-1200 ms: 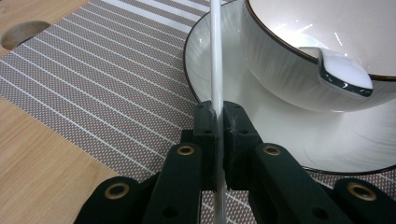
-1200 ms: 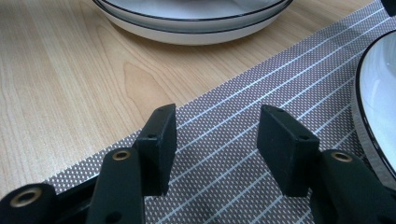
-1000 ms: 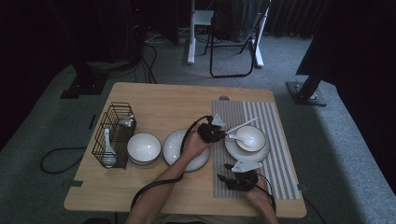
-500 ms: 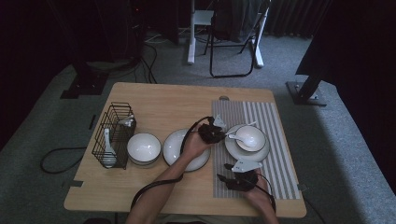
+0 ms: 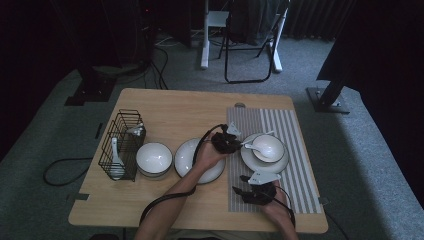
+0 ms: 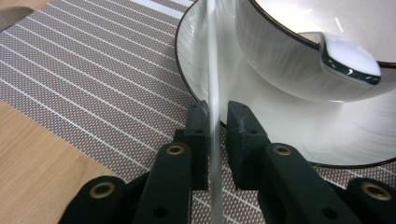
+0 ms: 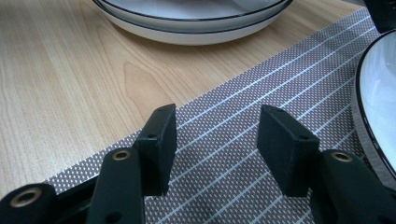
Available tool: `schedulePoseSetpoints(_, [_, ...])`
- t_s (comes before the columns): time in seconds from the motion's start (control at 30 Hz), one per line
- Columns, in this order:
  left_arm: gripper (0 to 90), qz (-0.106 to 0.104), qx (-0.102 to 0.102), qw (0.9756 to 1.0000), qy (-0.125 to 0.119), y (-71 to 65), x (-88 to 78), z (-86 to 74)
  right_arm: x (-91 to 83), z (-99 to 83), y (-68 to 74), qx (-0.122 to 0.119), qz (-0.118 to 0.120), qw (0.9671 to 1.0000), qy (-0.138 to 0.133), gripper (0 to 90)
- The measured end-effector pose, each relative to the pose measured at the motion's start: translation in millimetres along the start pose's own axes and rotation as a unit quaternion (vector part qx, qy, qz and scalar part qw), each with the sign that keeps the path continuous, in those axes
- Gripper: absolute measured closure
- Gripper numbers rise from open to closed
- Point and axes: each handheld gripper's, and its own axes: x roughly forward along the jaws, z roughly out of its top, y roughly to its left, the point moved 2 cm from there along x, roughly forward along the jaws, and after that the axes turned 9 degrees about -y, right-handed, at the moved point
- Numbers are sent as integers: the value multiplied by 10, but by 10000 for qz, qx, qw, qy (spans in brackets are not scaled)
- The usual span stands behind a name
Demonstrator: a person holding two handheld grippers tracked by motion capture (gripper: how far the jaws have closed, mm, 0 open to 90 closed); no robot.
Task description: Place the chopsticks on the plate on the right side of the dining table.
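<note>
A thin white stick [image 6: 212,56] is being set down across the plate [image 6: 280,135] beside the bowl [image 6: 280,51]; the left gripper [image 6: 217,109] jaws have just been opening, and the stick is seen loose between them. Next, a straight withdrawal is called for. The right gripper [image 7: 217,116] is held half open and empty over the placemat [image 7: 224,154].

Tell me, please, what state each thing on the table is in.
Left tool: jaws just opening, thin white strip loose between them.
Right tool: open, empty, above the mat.
Spoon: lying in the bowl.
Bowl: upright on a plate.
Wire rack: upright.
</note>
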Motion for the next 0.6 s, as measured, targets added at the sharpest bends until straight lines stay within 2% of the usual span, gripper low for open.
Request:
schedulePoseSetpoints(0.37, [710,-195,-309,9989,-287,44,-185,-23,-1,0,0,-4,-1,10000,-5,474])
schedulePoseSetpoints(0.6, [703,-194,-442,9981,-386,73,-316,-64,0,0,0,-6,-6,10000,-2,473])
